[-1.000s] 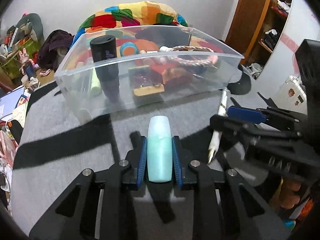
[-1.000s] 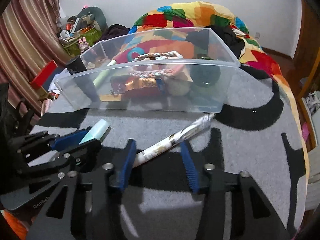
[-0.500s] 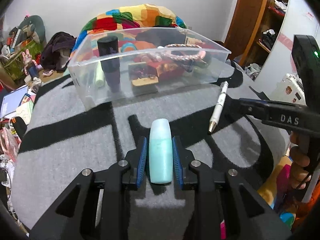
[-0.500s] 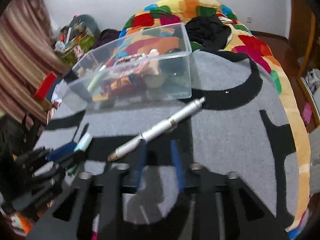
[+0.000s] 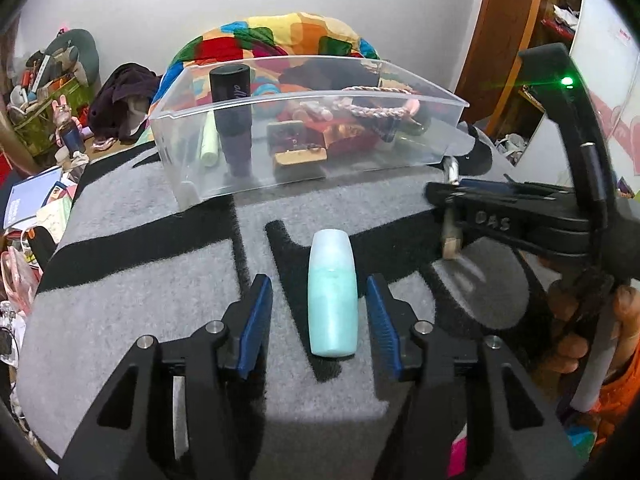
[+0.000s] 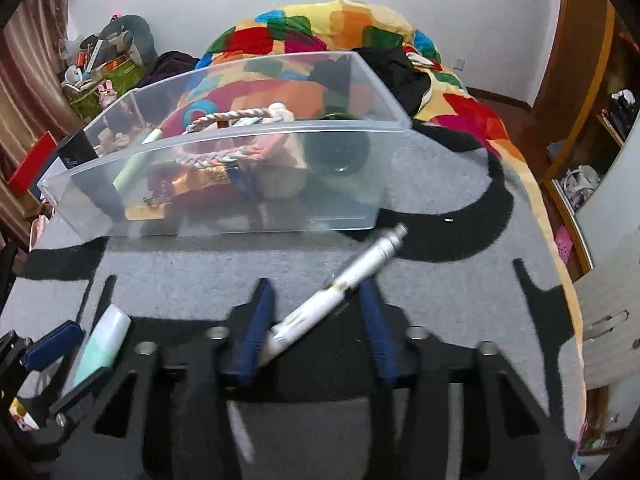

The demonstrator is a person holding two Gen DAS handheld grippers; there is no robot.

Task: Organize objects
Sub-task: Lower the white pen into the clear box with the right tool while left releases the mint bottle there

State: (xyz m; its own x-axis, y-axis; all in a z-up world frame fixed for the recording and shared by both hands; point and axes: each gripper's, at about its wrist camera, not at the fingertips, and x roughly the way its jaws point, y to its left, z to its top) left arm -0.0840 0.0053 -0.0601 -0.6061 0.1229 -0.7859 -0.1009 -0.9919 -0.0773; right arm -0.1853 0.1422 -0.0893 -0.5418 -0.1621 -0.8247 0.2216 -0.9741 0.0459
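Note:
A mint-green bottle (image 5: 332, 294) lies on the grey and black mat between the jaws of my left gripper (image 5: 318, 316), which is open and not touching it. The bottle also shows in the right wrist view (image 6: 102, 346). A silver and white pen (image 6: 340, 292) lies slantwise between the open jaws of my right gripper (image 6: 314, 322). The right gripper shows side-on in the left wrist view (image 5: 452, 204), with the pen partly hidden behind it. A clear plastic bin (image 5: 448, 98) stands behind on the mat.
The bin (image 6: 256, 132) holds a black cylinder (image 5: 232, 116), a braided rope (image 5: 376, 110), a pale green tube (image 5: 209, 144) and other items. A colourful quilt (image 6: 472, 112) lies behind. The mat's edge (image 6: 556, 240) drops off at right. Clutter (image 5: 48, 92) lies at left.
My left gripper has opened and let go of the mint bottle, which now lies on the mat. My right gripper has moved forward around the pen, jaws open.

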